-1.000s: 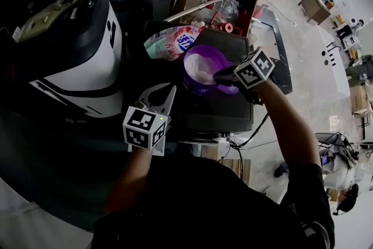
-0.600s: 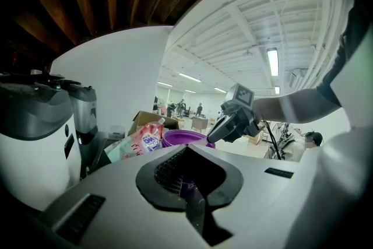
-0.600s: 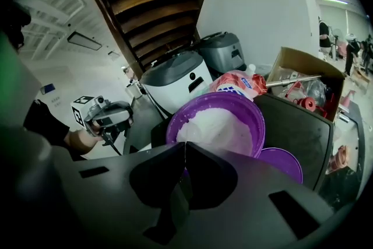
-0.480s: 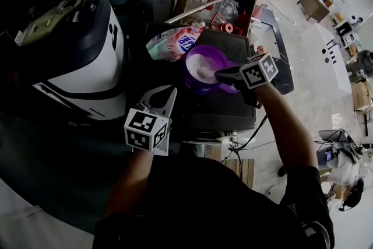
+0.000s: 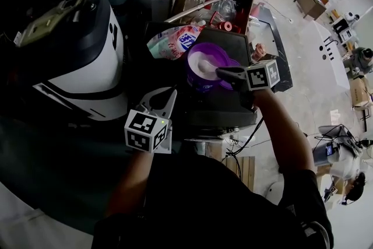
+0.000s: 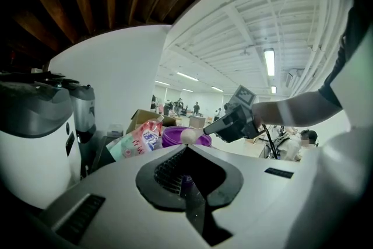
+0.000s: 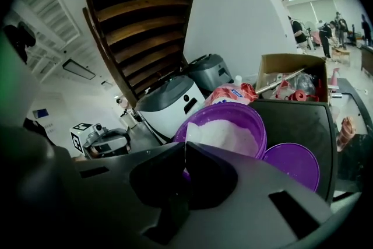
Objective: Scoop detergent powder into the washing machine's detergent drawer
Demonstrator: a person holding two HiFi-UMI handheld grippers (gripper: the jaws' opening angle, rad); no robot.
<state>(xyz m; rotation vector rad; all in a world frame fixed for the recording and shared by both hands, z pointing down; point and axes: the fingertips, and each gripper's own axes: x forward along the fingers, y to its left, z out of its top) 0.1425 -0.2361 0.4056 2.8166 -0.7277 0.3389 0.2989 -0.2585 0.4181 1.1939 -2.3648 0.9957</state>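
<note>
A purple tub of white detergent powder stands on a dark table. My right gripper is at the tub's right rim, shut on a small white scoop heaped with powder. In the right gripper view the powder fills the tub just beyond the shut jaws of the right gripper. My left gripper hovers nearer me, shut on nothing, between the table and the white washing machine. I cannot make out the detergent drawer.
The tub's purple lid lies to its right. A pink and blue detergent bag lies behind the tub, and an open cardboard box of odds and ends stands further back. Cables hang off the table's front.
The right gripper, with the scoop, has shifted slightly to the right at the tub's rim. The left gripper has stayed where it was.
</note>
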